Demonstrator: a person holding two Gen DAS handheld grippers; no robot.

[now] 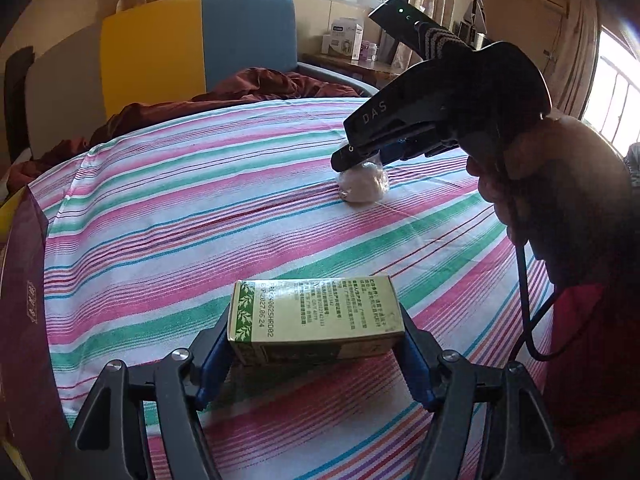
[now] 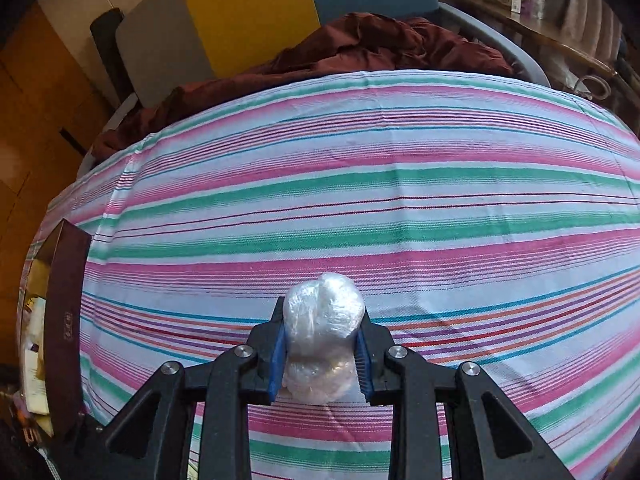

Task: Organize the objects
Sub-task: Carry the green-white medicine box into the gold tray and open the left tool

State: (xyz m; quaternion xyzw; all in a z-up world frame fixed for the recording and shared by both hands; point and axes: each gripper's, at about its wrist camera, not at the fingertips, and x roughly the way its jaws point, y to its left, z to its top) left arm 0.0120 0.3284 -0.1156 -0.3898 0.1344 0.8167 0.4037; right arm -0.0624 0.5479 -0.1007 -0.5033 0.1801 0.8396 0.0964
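The left wrist view shows the left tool (image 1: pixel 316 344) spread wide around a green carton (image 1: pixel 316 320) that lies on its side on the striped cloth (image 1: pixel 200 208) covering the worktop. Its blue pads (image 1: pixel 212 360) sit at the carton's two ends, though actual pressing contact cannot be told. Farther off in that view, the right tool (image 1: pixel 360 160), gripped by a person's hand (image 1: pixel 532 184), points down onto a plastic-wrapped ball (image 1: pixel 363 185) resting on the cloth.

The right wrist view gives what the first cannot: the right tool (image 2: pixel 322 344) is pressed together on the plastic-wrapped ball (image 2: pixel 323 316), both blue pads (image 2: pixel 278 356) pinching its sides. The same view also shows the open interior of a dark purple box (image 2: pixel 66 320) at the cloth's left edge; the left wrist view shows only its wall (image 1: pixel 24 300).
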